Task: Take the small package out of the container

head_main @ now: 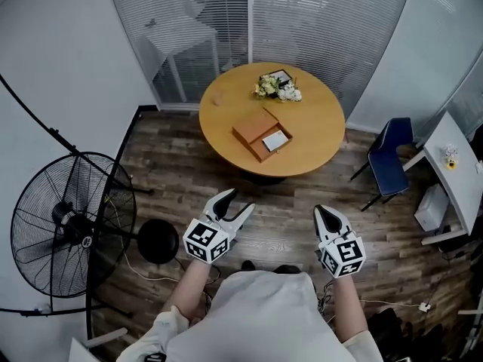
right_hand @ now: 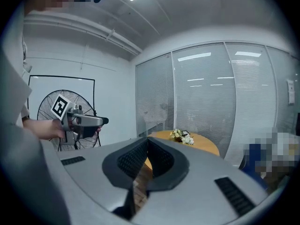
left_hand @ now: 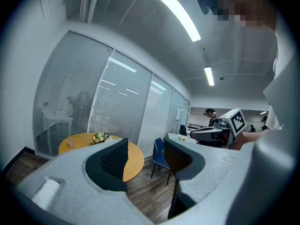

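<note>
Currently, the small package [head_main: 275, 139], flat and white, lies inside the open brown container [head_main: 253, 130] at the middle of the table [head_main: 226, 111]. Short of the table, the left gripper [head_main: 238, 200] holds its jaws apart and empty; the right gripper [head_main: 324, 213] has its jaws closed together.

The person wears a pale grey top [head_main: 253, 315] with light sleeves [head_main: 167, 324] that end above the forearms. The left gripper [head_main: 238, 202] and the right gripper [head_main: 324, 212] each have a white shell with black inner faces and tapered jaws, and each carries a white cube [head_main: 206, 240] printed with black square markers. Seen close, the jaw bodies are smooth light grey moulded plastic set with black, finely ribbed pads [left_hand: 115, 161], and the right one bears dark slotted grilles [right_hand: 233, 196] on its top.
</note>
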The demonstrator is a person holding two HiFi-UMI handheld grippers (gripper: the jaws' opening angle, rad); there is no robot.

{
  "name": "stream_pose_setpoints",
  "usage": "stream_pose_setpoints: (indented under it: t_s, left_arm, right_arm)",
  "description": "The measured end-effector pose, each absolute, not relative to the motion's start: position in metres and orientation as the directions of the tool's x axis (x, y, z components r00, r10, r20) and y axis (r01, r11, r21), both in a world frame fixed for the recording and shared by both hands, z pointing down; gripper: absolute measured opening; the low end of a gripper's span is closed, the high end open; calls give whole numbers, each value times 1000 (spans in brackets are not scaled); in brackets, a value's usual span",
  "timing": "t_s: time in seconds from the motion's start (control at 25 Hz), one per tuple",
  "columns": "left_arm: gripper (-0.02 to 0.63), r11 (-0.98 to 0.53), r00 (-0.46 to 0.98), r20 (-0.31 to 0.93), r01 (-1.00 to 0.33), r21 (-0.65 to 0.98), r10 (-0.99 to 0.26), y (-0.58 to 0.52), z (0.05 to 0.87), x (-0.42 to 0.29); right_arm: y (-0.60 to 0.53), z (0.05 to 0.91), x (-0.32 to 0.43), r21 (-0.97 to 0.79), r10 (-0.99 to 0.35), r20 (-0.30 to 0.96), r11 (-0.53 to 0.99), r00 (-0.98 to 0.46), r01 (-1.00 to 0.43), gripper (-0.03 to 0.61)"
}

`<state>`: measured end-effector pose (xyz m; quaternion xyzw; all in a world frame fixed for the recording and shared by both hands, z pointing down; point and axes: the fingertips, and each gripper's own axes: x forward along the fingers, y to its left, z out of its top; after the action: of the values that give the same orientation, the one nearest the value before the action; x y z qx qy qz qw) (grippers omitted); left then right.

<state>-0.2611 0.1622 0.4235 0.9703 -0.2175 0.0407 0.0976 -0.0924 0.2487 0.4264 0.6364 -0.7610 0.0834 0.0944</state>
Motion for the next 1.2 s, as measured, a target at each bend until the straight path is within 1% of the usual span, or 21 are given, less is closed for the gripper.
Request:
stream_pose_setpoints:
  t_s: [0.2, 0.4, 0.6, 0.88, 1.2]
  left_arm:
    - [233, -893, 908, 128, -416, 171, -399, 159, 427, -266]
    - [233, -892, 908, 143, -415, 181, -393, 153, 436, -261]
    - [236, -889, 905, 157, -420, 182, -395, 136, 441, -242]
    - [247, -870, 885, 176, -459, 180, -431, 97, 446, -201]
    - [255, -839, 853, 197, -516, 171, -484, 44, 450, -146]
  right_arm:
    - [248, 432, -101, -7, -953, 257, 163, -159, -987, 5]
    - [246, 439, -93, -11, -951, 272, 148, -145, -989, 5]
    - [227, 447, -71, -25, -948, 285, 142, -143, -990, 5]
    - [178, 453, -24, -45, -942, 286, 169, -175, -984, 5]
    - [111, 460, 36, -57, -923, 303, 230, -236, -972, 5]
